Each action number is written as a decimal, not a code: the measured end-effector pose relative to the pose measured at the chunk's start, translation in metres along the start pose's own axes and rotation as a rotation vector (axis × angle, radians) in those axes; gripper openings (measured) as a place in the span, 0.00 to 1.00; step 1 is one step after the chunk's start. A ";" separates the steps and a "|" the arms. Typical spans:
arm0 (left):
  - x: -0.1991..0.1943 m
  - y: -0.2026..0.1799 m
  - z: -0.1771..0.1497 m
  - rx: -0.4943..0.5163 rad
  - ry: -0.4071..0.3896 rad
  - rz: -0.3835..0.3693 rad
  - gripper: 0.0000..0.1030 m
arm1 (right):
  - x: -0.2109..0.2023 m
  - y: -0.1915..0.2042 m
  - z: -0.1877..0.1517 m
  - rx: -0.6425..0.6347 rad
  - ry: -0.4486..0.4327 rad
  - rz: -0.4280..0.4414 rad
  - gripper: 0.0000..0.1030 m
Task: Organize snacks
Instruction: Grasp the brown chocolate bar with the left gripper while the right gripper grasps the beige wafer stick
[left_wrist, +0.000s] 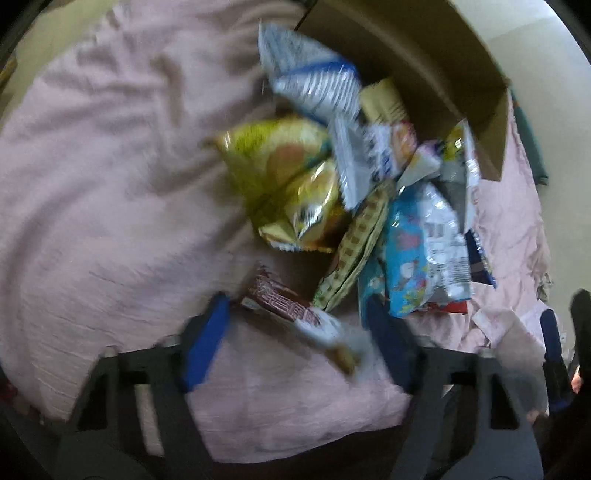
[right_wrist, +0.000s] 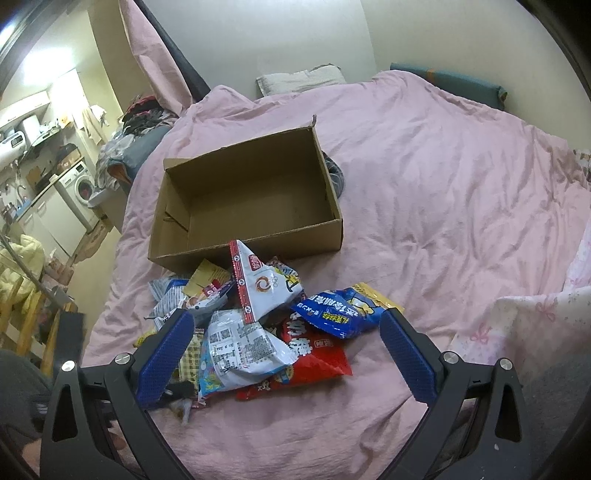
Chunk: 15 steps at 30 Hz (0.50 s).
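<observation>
A heap of snack packets lies on the pink quilt in front of an open cardboard box (right_wrist: 295, 240), which holds nothing. In the blurred left wrist view the box (left_wrist: 406, 48) is at the top, with a yellow bag (left_wrist: 280, 166) and a light-blue bag (left_wrist: 417, 258) below it. A brown-and-white packet (left_wrist: 291, 317) lies slantwise between the blue fingers of my left gripper (left_wrist: 295, 332); blur hides whether the pads press it. My right gripper (right_wrist: 286, 332) hovers open over the heap, above a white-and-blue bag (right_wrist: 240, 347), a red bag (right_wrist: 314, 358) and a blue bag (right_wrist: 340, 310).
The pink quilt (right_wrist: 443, 184) covers the whole bed, with a pillow (right_wrist: 299, 79) and a teal roll (right_wrist: 450, 83) at the wall. A floral cloth (right_wrist: 535, 321) lies at the right. Clothes (right_wrist: 144, 114) are piled left of the bed, with a washing machine (right_wrist: 83, 188) beyond.
</observation>
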<state>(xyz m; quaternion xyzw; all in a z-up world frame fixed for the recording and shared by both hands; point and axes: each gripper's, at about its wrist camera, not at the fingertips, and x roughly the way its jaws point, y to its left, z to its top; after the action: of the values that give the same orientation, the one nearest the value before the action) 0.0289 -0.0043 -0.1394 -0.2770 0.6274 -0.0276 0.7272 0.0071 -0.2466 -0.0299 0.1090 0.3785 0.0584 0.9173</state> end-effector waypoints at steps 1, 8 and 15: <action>0.006 0.002 0.001 -0.012 0.008 0.009 0.46 | 0.000 0.000 0.000 0.001 0.003 0.002 1.00; -0.001 0.011 -0.007 -0.011 0.015 0.045 0.23 | 0.003 -0.001 0.000 0.011 0.018 0.014 1.00; -0.041 0.014 0.003 0.092 -0.027 0.092 0.22 | 0.009 -0.002 -0.001 0.031 0.053 0.038 1.00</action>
<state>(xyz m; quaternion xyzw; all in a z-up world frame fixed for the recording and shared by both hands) 0.0185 0.0246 -0.1085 -0.2146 0.6276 -0.0191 0.7482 0.0127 -0.2468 -0.0373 0.1291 0.4014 0.0728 0.9038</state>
